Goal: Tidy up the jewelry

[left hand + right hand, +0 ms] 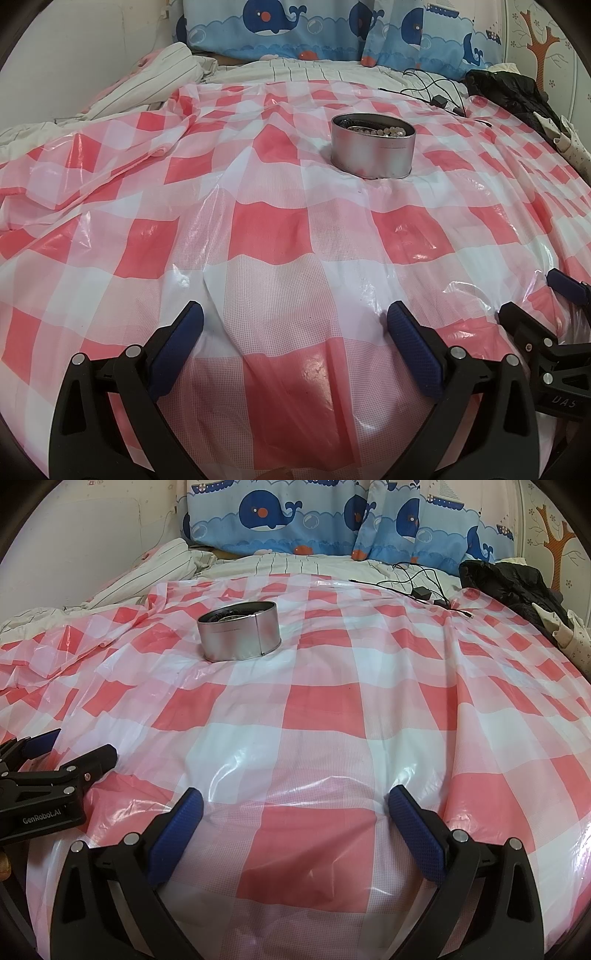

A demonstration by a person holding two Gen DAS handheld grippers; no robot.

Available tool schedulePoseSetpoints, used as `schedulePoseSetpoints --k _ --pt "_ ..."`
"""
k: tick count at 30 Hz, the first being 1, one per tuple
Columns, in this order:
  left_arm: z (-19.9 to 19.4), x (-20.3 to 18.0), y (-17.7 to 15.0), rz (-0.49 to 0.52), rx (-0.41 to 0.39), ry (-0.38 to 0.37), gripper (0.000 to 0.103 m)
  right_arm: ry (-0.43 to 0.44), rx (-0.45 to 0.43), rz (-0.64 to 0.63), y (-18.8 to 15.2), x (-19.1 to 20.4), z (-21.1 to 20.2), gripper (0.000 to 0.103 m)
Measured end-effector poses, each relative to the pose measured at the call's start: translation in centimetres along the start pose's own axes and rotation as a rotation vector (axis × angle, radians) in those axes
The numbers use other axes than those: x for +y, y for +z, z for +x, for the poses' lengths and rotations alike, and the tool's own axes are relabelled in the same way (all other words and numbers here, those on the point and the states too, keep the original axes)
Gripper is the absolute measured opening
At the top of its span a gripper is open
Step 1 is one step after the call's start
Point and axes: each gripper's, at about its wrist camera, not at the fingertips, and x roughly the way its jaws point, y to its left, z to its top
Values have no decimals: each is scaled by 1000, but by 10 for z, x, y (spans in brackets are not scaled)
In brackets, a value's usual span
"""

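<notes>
Jewelry (380,130), a heap of pale beads, lies inside an oval silver tin (373,147) that stands upright on the red-and-white checked plastic sheet (258,229) covering the bed. The left tongs (295,317) gape wide, holding nothing, their blue pads low over the sheet; whether they touch it I cannot tell. The right tongs (295,801) are likewise spread wide and empty. The tin sits well ahead of both, its long axis running roughly left to right, open mouth upward.
</notes>
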Motion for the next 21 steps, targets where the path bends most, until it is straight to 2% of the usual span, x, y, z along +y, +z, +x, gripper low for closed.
schedulePoseSetpoints --k 21 --pt "0 -1 0 0 -1 1 96 -1 1 -2 0 0 0 96"
